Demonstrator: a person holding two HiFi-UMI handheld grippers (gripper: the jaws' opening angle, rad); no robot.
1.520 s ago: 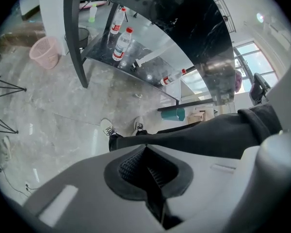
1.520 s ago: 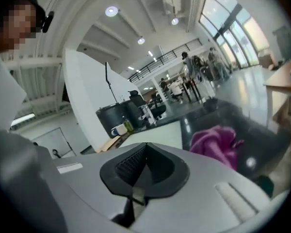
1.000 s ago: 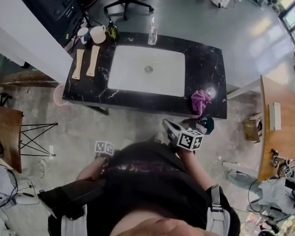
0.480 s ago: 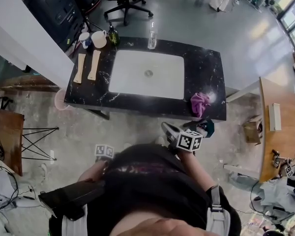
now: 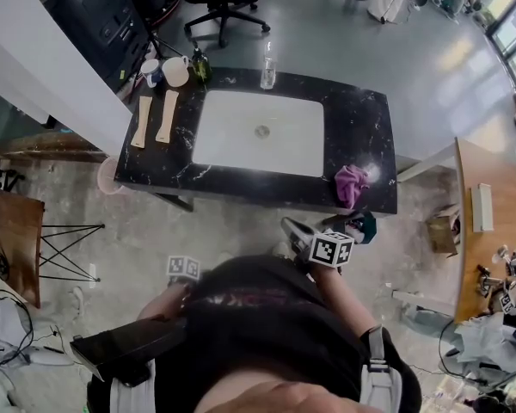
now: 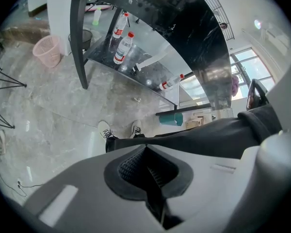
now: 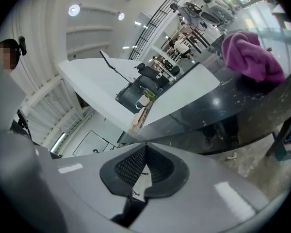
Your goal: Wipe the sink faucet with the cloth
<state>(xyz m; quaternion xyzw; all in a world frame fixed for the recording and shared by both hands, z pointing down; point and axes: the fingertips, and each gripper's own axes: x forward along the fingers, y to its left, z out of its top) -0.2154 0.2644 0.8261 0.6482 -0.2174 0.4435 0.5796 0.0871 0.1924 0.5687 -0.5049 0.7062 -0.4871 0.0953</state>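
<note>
On the black desk (image 5: 361, 114) the white sink basin (image 5: 232, 136) is showing only its drain (image 5: 262, 132). At the basin's 12 o'clock rim a clear upright thing (image 5: 267, 64) is standing; whether it is the faucet or a bottle cannot be told. At the basin's 10 o'clock two white mugs (image 5: 175, 70) are sitting beside a dark green bottle (image 5: 199, 65), and what they are holding is too small to tell. Two pale wooden pieces (image 5: 165, 114) are lying at the basin's 9 o'clock. The purple cloth (image 5: 351, 184) is lying bunched near the desk's front edge, at the basin's 4 o'clock, apart from both claws. The right claw (image 7: 145, 149) is facing the desk's front edge with its pads pressed together on nothing, the cloth being at its 2 o'clock. The left claw (image 6: 145, 152) is pointing toward the floor, its pads likewise meeting with nothing between them. Only the left gripper view is looking under the desk: a low shelf (image 6: 150, 76) there is carrying red-capped clear bottles (image 6: 123, 45), two upright and one lying down, and a teal bin (image 6: 170, 119) and the person's pale shoes (image 6: 106, 128) are showing on the floor. A pink mesh basket (image 6: 43, 50), a mere rim from the head view, is standing in full there, its contents hidden.
</note>
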